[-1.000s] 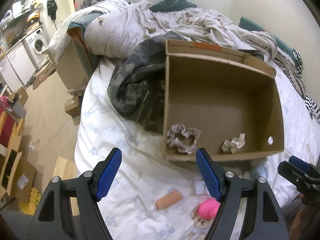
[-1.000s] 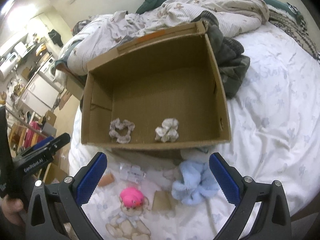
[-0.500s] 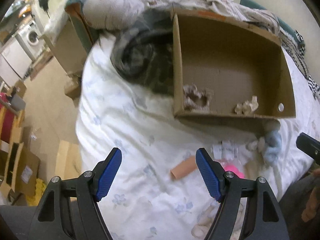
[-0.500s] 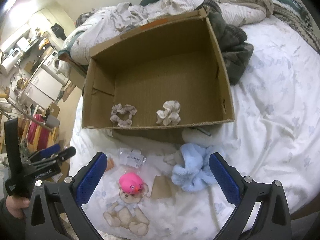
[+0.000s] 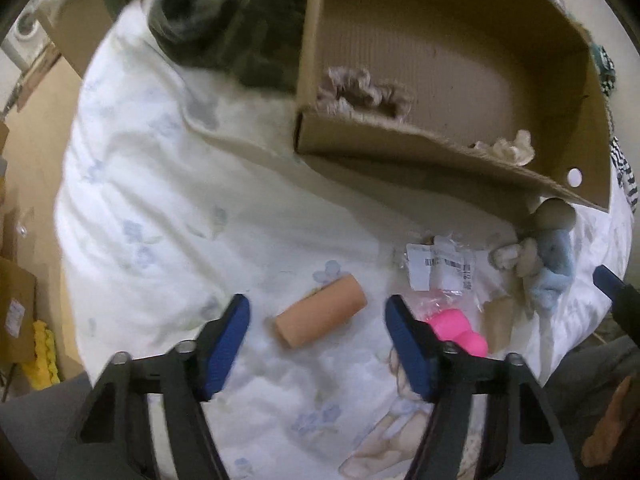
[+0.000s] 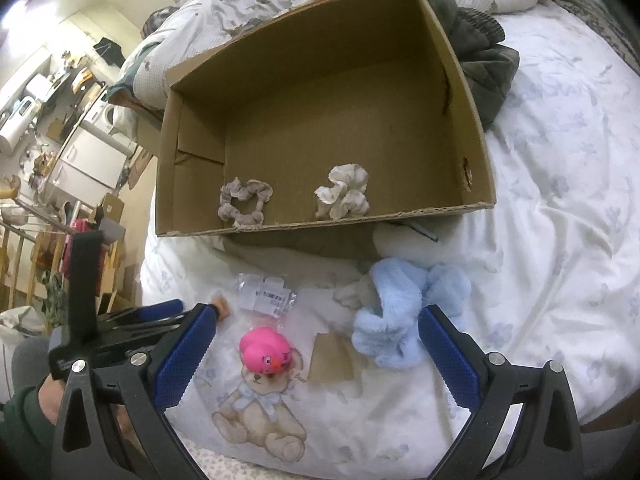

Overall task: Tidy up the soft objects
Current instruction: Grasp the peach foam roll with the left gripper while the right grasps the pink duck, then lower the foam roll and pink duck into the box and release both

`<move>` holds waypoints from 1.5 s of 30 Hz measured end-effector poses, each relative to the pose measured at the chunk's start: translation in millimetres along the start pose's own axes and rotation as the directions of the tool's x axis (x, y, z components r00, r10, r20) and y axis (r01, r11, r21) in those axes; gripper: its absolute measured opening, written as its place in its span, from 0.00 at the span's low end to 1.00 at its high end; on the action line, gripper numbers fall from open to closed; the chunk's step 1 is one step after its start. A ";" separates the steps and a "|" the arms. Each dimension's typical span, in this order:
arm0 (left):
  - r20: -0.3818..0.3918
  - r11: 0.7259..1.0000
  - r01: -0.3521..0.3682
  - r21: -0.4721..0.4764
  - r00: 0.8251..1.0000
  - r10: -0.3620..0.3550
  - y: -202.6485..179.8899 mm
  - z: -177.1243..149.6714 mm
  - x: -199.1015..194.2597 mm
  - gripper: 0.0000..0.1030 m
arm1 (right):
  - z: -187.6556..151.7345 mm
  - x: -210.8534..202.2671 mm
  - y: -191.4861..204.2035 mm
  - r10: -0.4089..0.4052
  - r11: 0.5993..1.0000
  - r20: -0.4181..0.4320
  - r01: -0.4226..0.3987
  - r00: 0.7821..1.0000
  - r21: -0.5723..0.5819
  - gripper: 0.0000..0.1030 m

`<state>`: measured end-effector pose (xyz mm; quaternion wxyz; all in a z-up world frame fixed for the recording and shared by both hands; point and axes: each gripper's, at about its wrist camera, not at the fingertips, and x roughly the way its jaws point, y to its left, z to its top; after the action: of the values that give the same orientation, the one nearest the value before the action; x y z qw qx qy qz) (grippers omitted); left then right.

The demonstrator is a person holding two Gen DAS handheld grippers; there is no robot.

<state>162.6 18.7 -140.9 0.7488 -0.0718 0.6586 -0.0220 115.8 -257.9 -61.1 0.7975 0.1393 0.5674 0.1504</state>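
An open cardboard box [image 6: 476,128] lies on the bed and holds a grey scrunchie [image 6: 245,203] and a cream scrunchie [image 6: 343,192]; both also show in the left wrist view [image 5: 360,92] [image 5: 514,148]. In front of the box lie a fluffy light-blue scrunchie [image 6: 404,312], a pink rubber duck [image 6: 266,350] and an orange tube [image 5: 320,316]. My left gripper [image 5: 316,340] is open, low over the orange tube, which lies between its fingers. My right gripper [image 6: 316,354] is open and empty, above the duck and the blue scrunchie.
A plastic packet with a label [image 6: 270,294] and a cardboard scrap [image 6: 330,358] lie by the duck. A dark garment [image 6: 480,52] and rumpled bedding [image 6: 224,20] lie behind the box. The bed's left edge drops to a floor with boxes [image 5: 16,304].
My left gripper has tipped down and come close over the orange tube. My right gripper has drawn slightly nearer the duck and blue scrunchie. Both stay open.
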 end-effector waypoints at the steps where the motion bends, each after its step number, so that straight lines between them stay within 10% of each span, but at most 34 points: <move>1: -0.017 1.000 0.004 -0.001 1.000 -0.004 -0.9 1.3 5.2 0.46 | 0.4 1.6 -0.2 0.001 1.000 -0.005 -0.001 1.000 0.002 1.00; 9: -0.040 1.000 0.028 0.013 0.999 -0.027 -6.7 -3.2 6.7 0.12 | 1.9 10.3 -1.8 0.027 1.000 -0.039 -0.026 0.999 0.016 1.00; 16: 0.053 0.993 0.109 -0.042 0.993 -0.107 0.6 -15.8 -35.3 0.11 | -5.3 34.5 14.8 0.191 0.982 -0.165 -0.188 0.968 0.036 0.75; 29: 0.130 0.999 0.030 -0.014 0.991 -0.028 7.4 -16.7 -60.6 0.11 | -27.8 96.5 53.5 0.018 0.987 -0.351 -0.073 0.936 -0.144 0.34; 45: 0.214 0.999 0.007 0.032 0.977 -0.014 -6.9 -24.9 -78.9 0.11 | -23.9 29.0 40.5 0.167 0.974 -0.232 -0.197 0.958 -0.111 0.33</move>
<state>128.0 20.0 -65.5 0.8162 -0.0653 0.5734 -0.0284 98.9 -208.0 -77.8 0.7196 0.1200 0.6261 0.2752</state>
